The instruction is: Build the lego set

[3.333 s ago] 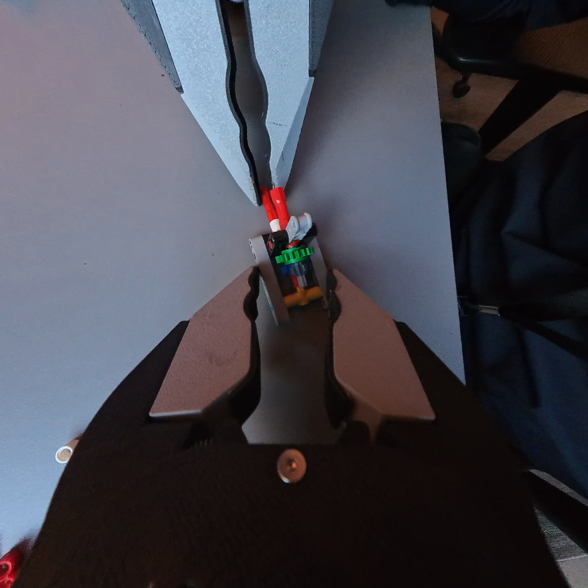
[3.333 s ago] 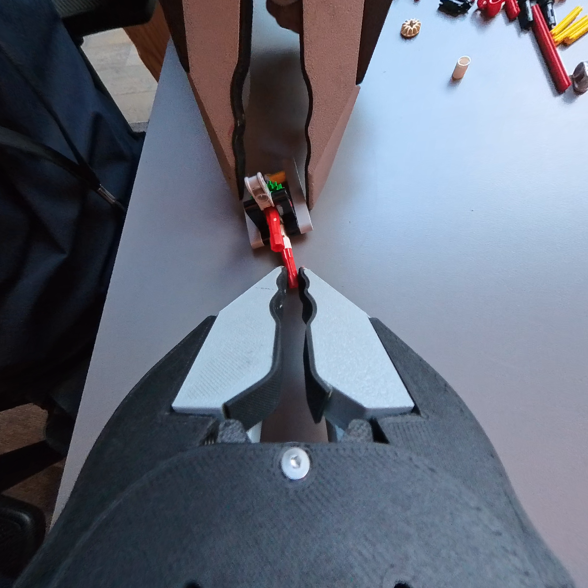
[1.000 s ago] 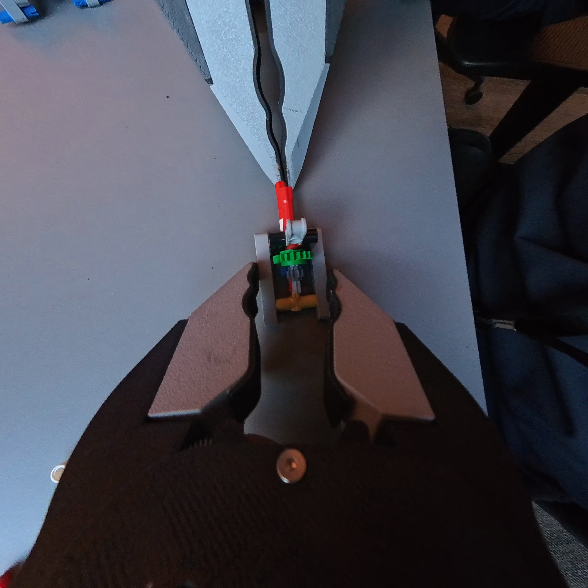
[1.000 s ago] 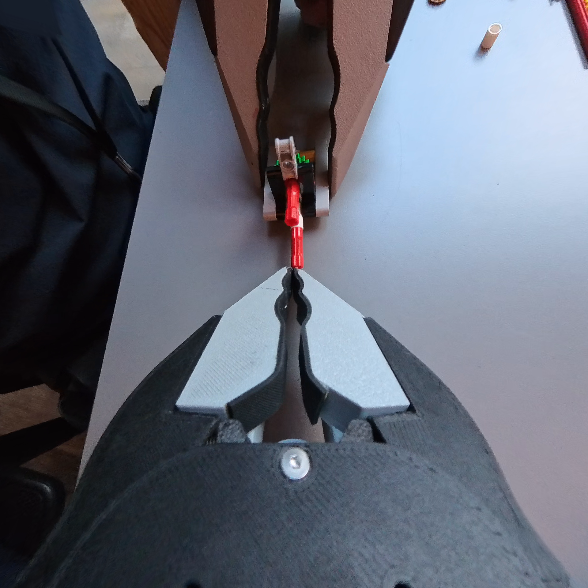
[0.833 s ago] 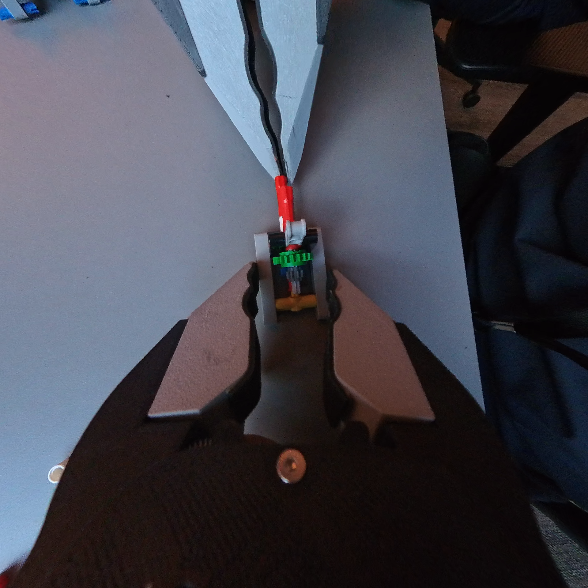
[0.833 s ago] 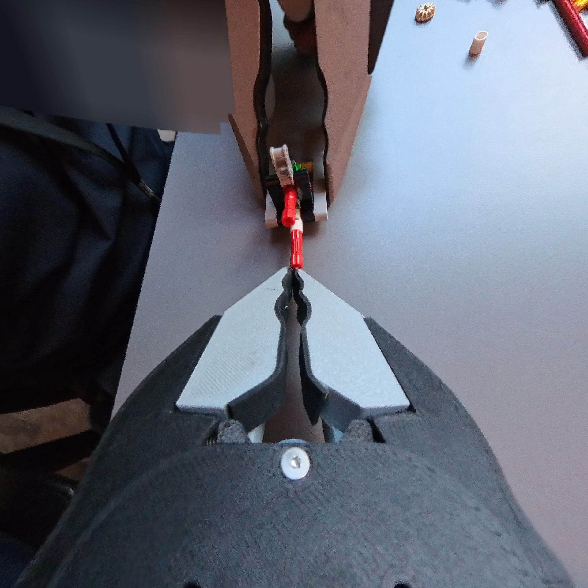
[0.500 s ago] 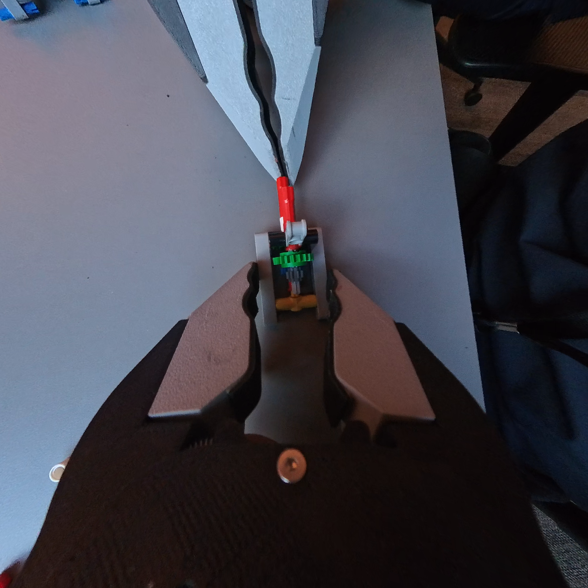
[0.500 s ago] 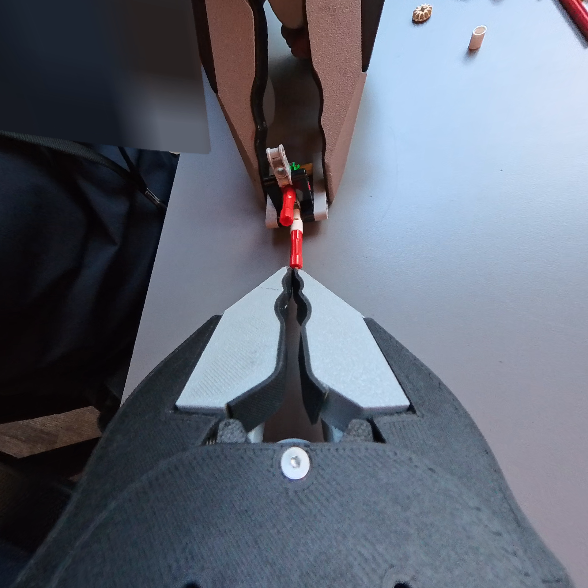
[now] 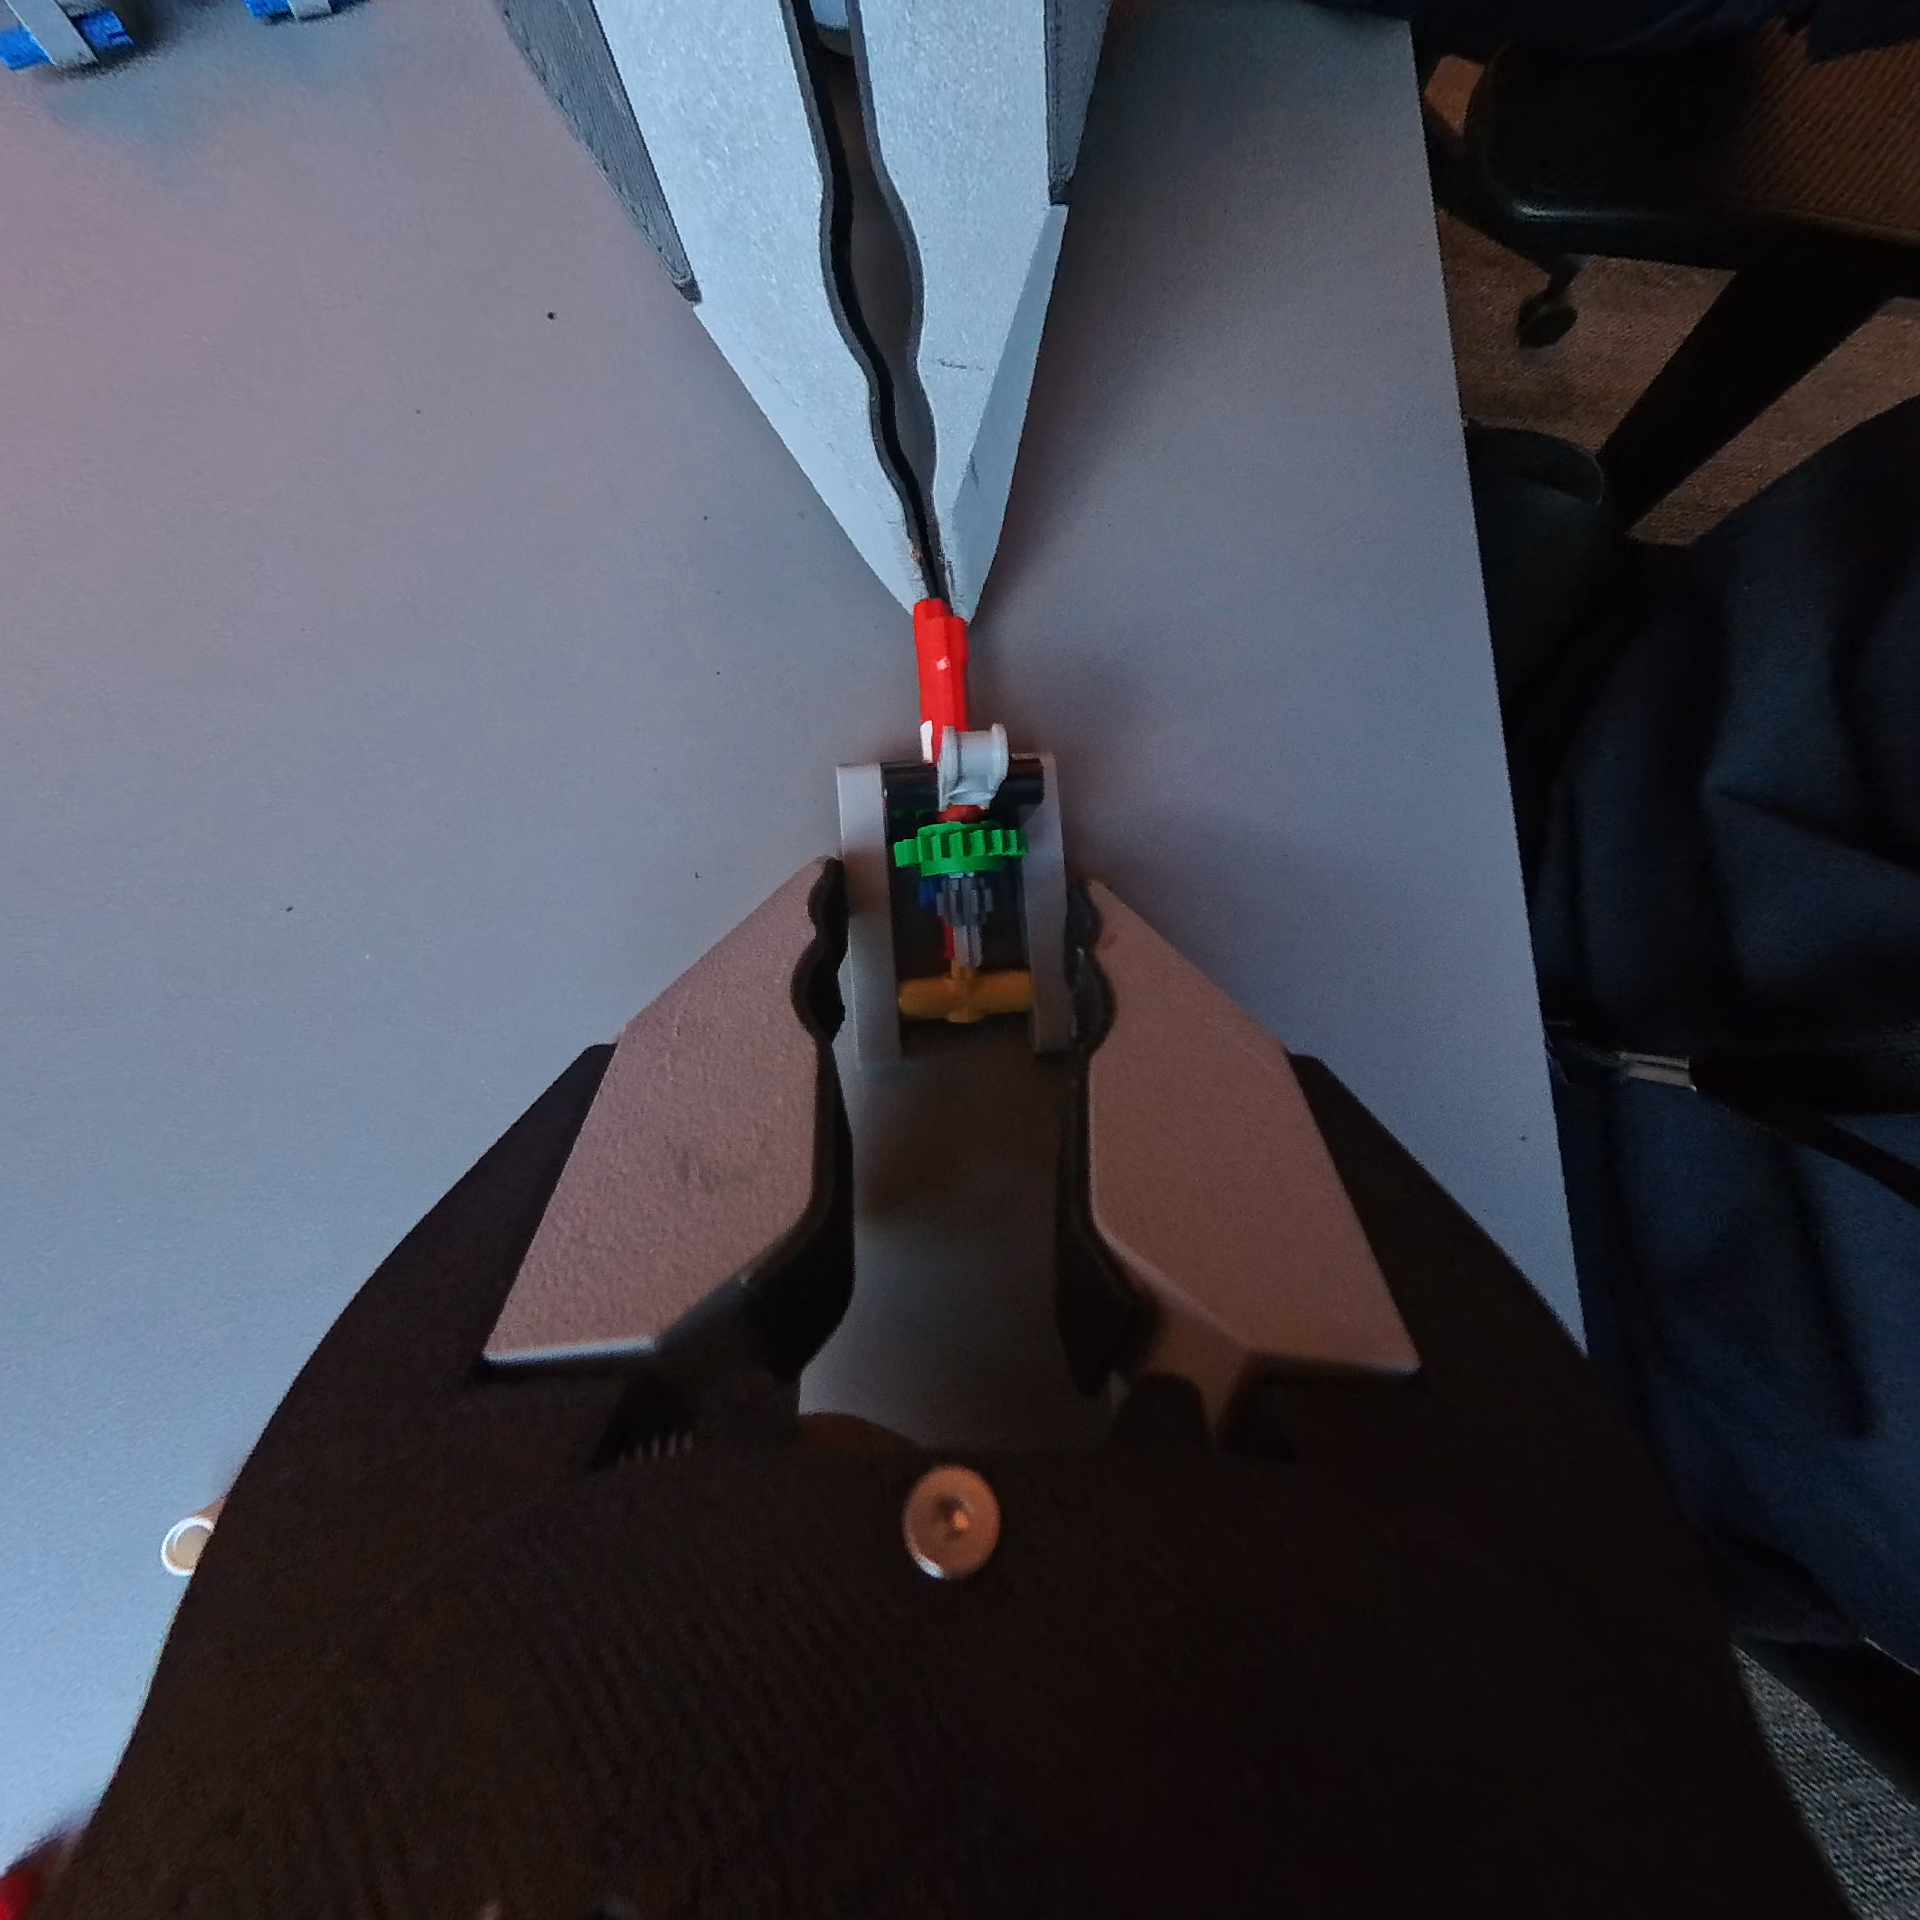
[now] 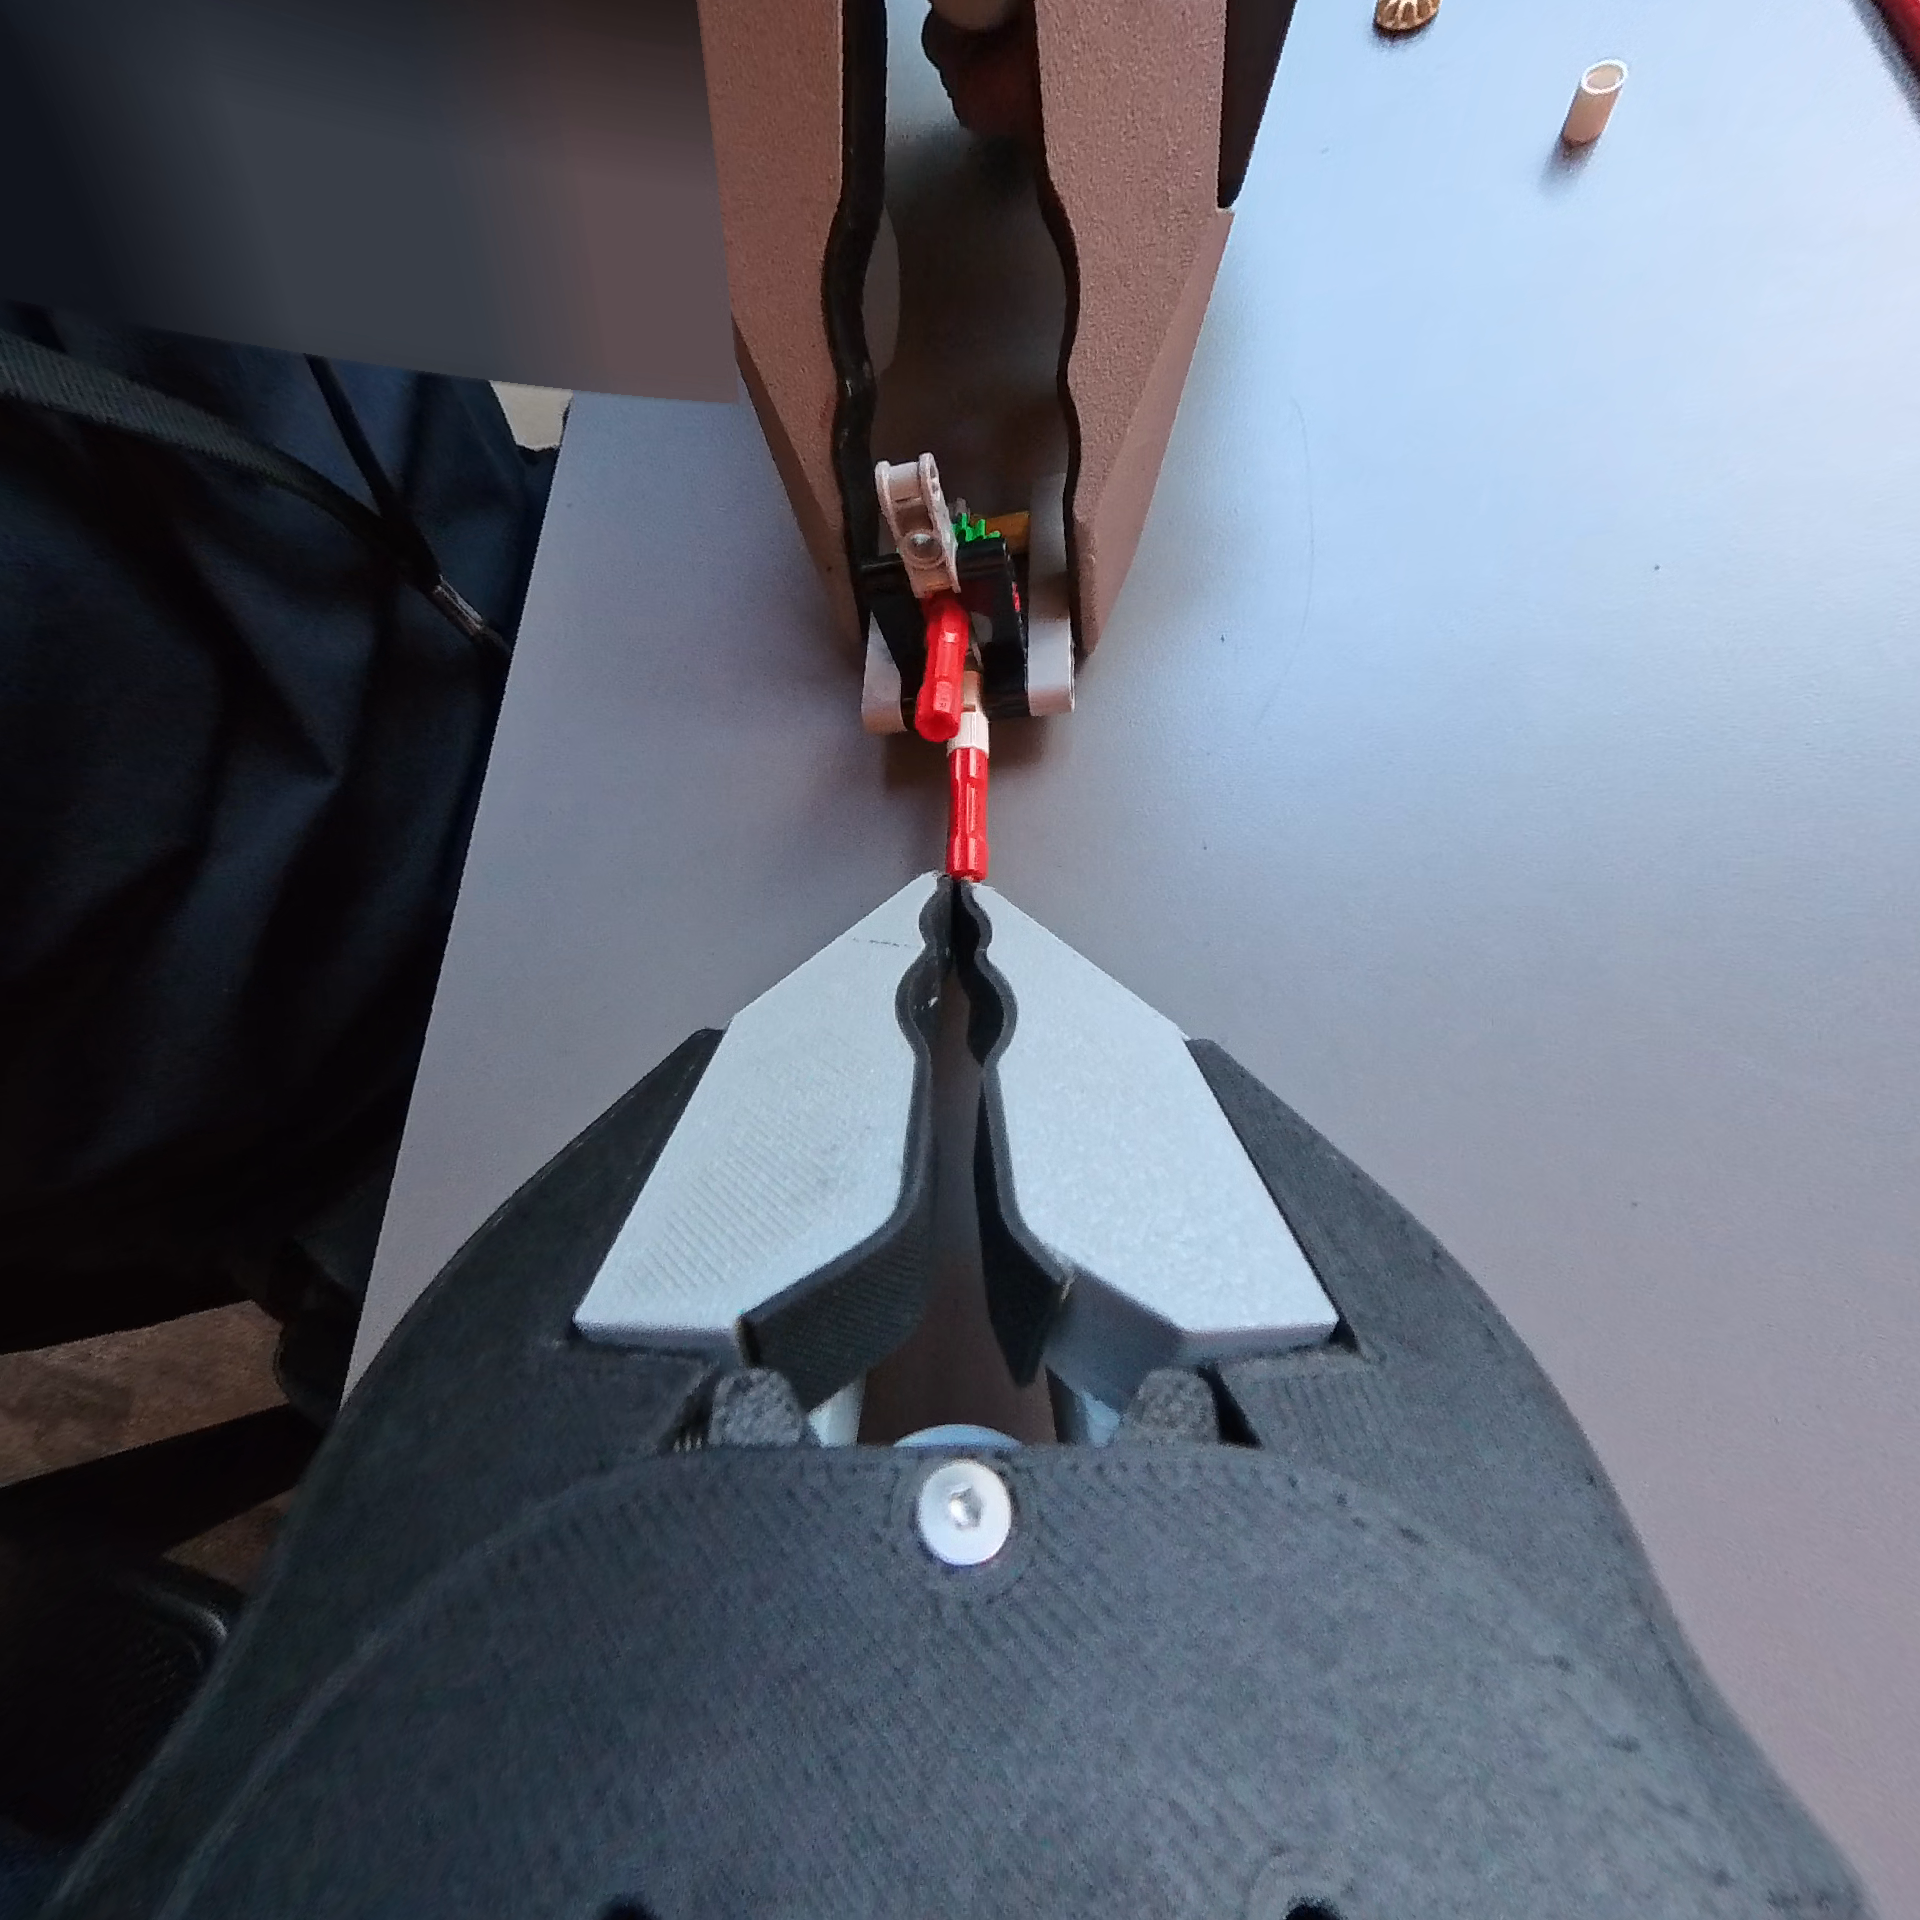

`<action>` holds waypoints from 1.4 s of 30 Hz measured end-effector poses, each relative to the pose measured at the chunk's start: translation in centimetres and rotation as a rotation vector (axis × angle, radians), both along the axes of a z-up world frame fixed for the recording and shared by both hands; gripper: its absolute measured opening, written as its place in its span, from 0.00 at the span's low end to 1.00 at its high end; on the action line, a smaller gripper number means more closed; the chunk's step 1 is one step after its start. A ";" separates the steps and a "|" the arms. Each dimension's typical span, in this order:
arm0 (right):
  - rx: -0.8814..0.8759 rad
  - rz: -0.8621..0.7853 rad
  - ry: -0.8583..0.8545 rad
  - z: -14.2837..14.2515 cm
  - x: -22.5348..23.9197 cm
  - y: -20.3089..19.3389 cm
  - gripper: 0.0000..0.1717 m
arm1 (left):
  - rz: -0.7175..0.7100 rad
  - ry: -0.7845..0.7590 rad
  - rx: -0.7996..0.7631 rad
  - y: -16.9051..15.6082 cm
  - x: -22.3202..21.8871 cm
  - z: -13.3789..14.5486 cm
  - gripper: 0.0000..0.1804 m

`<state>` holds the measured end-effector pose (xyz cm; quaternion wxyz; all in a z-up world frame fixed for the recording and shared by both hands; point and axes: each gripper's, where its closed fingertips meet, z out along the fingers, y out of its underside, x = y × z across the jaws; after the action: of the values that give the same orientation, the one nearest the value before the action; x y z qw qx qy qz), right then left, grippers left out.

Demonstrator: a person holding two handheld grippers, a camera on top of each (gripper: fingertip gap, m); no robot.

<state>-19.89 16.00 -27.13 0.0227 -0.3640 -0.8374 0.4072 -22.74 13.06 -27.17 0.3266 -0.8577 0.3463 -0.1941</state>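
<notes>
My left gripper [image 9: 954, 914] is shut on a small gear assembly [image 9: 868, 935] that rests on the grey table [image 9: 416, 727]. Its brown pads press the assembly's two grey side beams. A green gear [image 9: 961, 847] and a yellow piece [image 9: 964, 995] sit inside the black frame. A red pin [image 10: 966, 805] sticks out of the far end. My right gripper [image 10: 954, 883] is shut, and its closed grey tips touch that pin's free end; it also shows in the left wrist view [image 9: 940, 592]. A second red pin [image 10: 942, 670] hangs from a light grey connector [image 10: 914, 509].
The table edge [image 10: 468, 831] runs close beside both grippers, with a dark blue bag [image 9: 1714, 935] and a chair [image 9: 1558, 208] beyond it. A cream tube [image 10: 1595, 99] and a tan gear [image 10: 1408, 10] lie farther off. Blue pieces [image 9: 62, 42] lie at the far corner. Tip to tip, the grippers are about 5 centimeters apart.
Earlier my right gripper pinched the red pin at an angle and the assembly sat tilted. Now the assembly is straight and the closed tips sit at the pin's end. Little has moved in the last second.
</notes>
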 end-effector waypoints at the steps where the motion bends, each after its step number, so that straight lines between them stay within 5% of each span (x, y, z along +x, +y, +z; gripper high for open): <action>1: -0.002 0.001 -0.002 0.0 0.0 0.0 0.00 | 0.000 -0.002 0.000 0.0 0.0 0.0 0.22; 10: -0.048 0.010 -0.003 0.2 0.2 0.1 0.00 | -0.036 -0.062 -0.023 -0.5 0.1 0.4 0.22; 18: -0.065 0.000 -0.002 0.4 0.4 0.6 0.00 | -0.022 -0.324 -0.108 -1.2 -1.7 3.1 0.17; 35: -0.051 0.024 0.010 0.3 0.1 -0.4 0.00 | -0.032 -0.285 -0.245 -1.7 -0.8 0.5 0.04; 42: -0.047 0.022 -0.004 0.1 0.0 -0.5 0.00 | -0.058 -0.336 -0.280 -2.2 0.0 0.9 0.08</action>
<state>-19.85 15.48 -27.02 0.0079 -0.3559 -0.8316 0.4262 -22.77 10.83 -26.31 0.2517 -0.8399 0.2814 -0.3899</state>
